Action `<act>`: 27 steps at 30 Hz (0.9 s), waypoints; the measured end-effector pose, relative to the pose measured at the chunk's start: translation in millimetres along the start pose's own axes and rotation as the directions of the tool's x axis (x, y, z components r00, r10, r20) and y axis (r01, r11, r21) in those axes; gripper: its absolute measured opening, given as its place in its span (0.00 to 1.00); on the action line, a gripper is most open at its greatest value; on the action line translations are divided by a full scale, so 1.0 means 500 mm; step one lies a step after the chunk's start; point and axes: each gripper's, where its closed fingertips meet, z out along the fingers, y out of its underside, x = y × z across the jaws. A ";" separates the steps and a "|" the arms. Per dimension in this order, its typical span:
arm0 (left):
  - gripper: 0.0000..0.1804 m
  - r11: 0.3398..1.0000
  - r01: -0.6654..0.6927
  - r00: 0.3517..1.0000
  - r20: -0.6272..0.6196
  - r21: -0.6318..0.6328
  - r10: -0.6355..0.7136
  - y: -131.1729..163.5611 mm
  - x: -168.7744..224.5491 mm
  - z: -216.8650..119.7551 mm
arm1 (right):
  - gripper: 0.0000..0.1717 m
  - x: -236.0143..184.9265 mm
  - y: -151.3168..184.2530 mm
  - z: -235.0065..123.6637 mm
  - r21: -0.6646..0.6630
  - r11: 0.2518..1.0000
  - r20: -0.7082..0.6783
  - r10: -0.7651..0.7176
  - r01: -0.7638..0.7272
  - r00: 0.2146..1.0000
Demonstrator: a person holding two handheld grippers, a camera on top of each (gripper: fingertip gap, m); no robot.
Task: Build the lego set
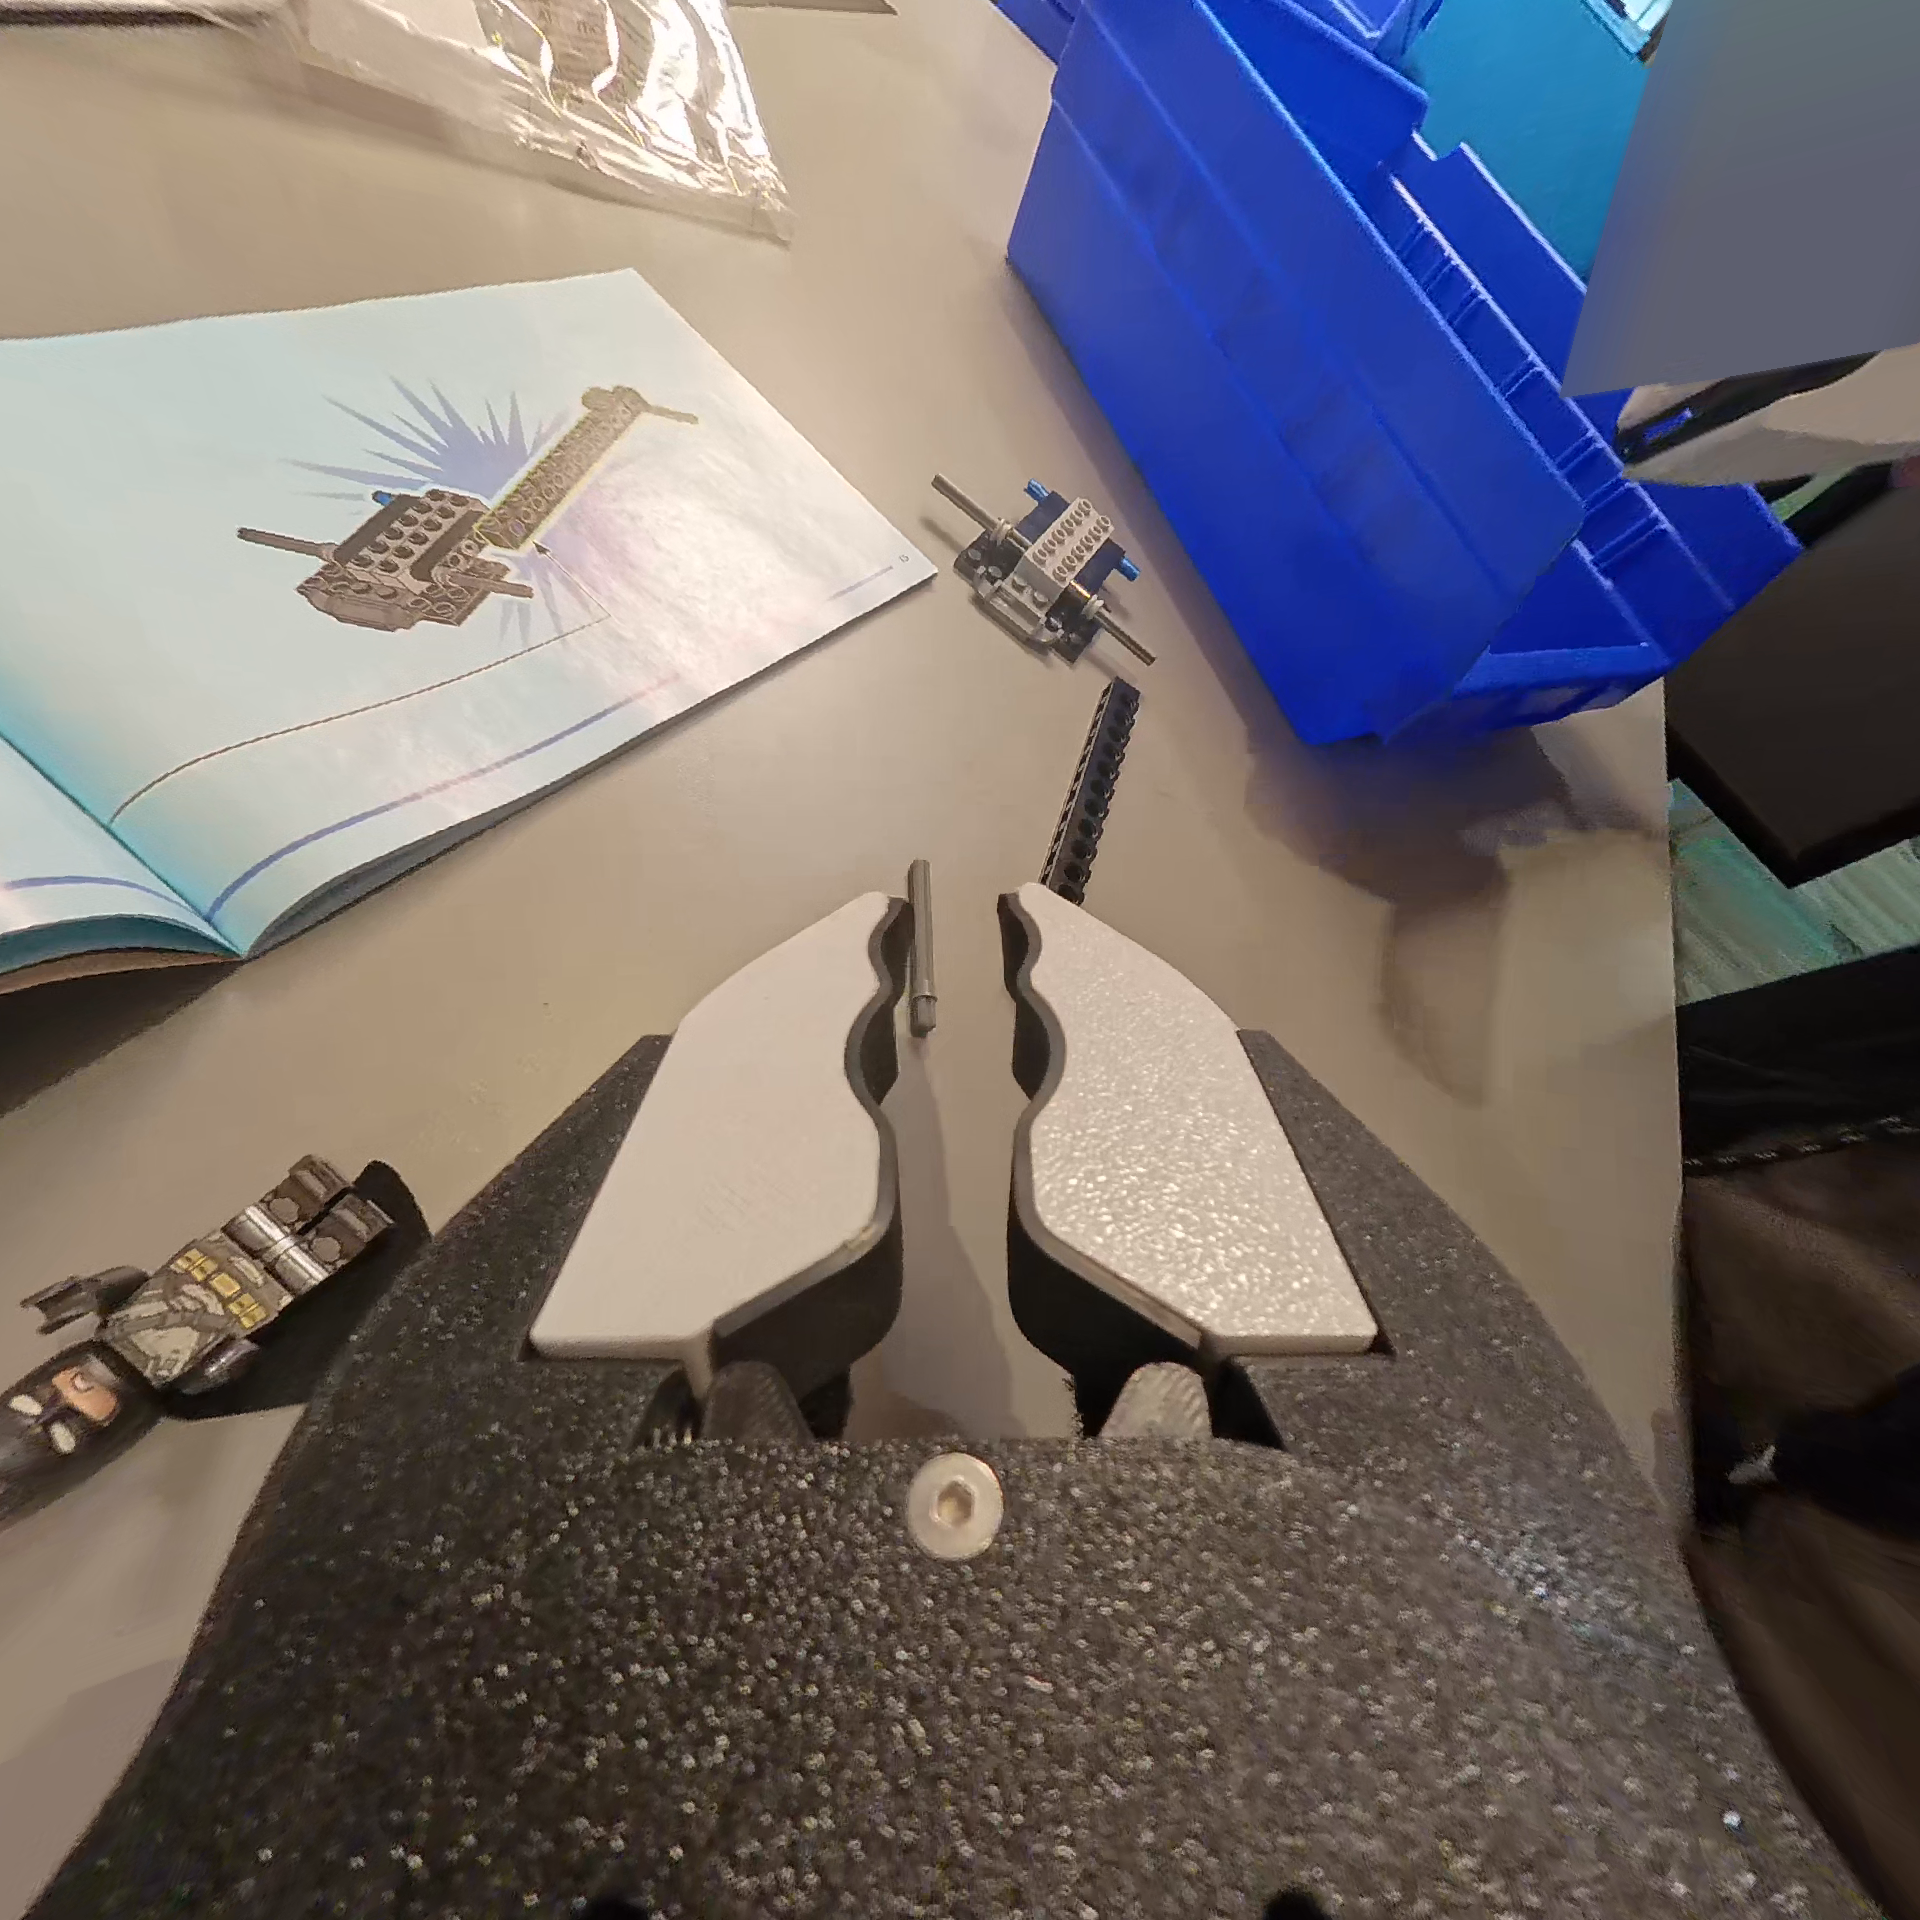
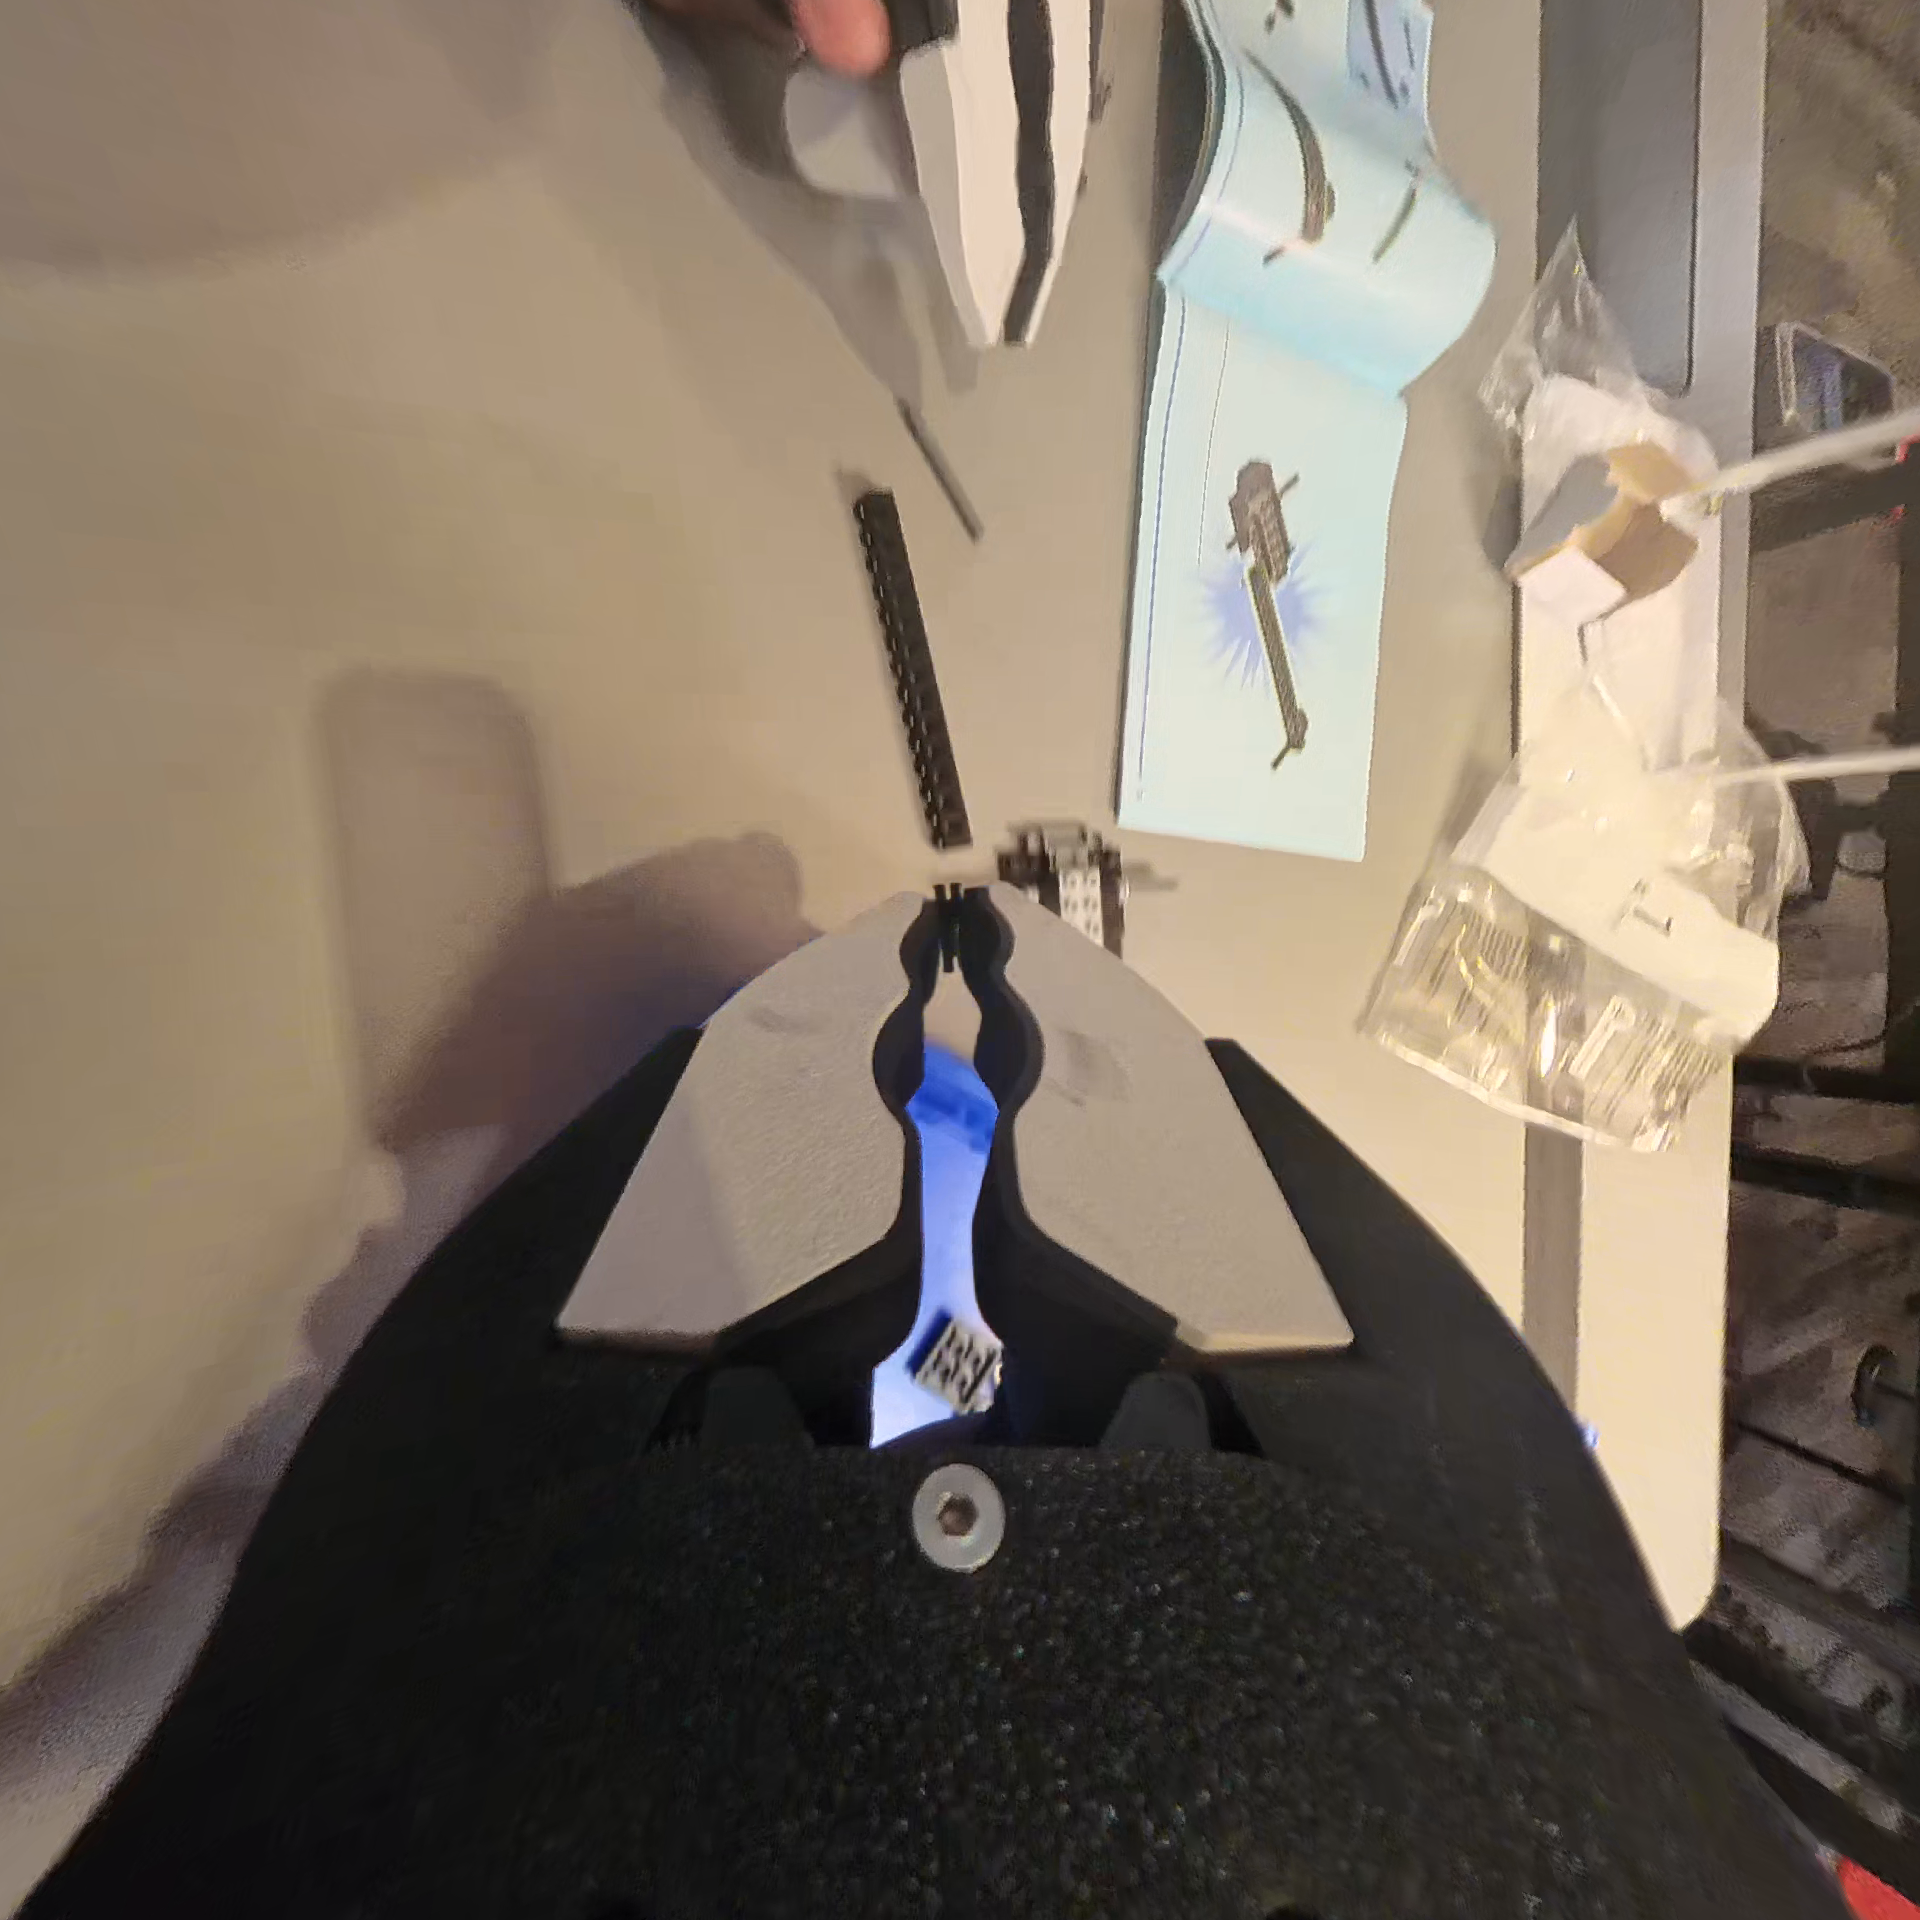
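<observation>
My left hand-held gripper [image 1: 951,914] stood narrowly parted around a grey axle [image 1: 921,948] lying on the table [image 1: 520,1039]; my right hand-held gripper [image 2: 948,914] pinched a small black pin [image 2: 948,928], carried clear of it.

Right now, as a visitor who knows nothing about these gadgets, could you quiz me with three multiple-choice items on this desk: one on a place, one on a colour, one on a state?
1. Where does the thin grey rod lie?
A. inside a bin
B. between the fingers of the left gripper
C. on the booklet

2. What colour are the storage bins?
A. red
B. green
C. blue

3. How is the booklet?
A. lying open
B. closed
C. sealed in a bag

Answers:
1 B, as the rod lies in the gap between the two grey fingers.
2 C, as their walls are bright blue.
3 A, as its printed pages lie spread and face up.
</observation>
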 end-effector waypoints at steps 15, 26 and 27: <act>0.07 0.999 0.048 0.999 -0.003 0.007 -0.048 0.012 -0.010 -0.039 | 0.03 -0.092 -0.148 0.236 -0.178 0.975 0.229 -0.091 0.133 0.969; 0.07 0.997 0.073 0.997 -0.026 -0.006 -0.073 0.017 -0.008 -0.034 | 0.03 -0.128 -0.107 0.293 -0.254 0.966 0.124 0.074 -0.040 0.990; 0.07 0.997 0.070 0.997 -0.026 -0.008 -0.071 0.018 -0.007 -0.033 | 0.03 -0.127 -0.107 0.294 -0.250 0.967 0.125 0.080 -0.046 0.989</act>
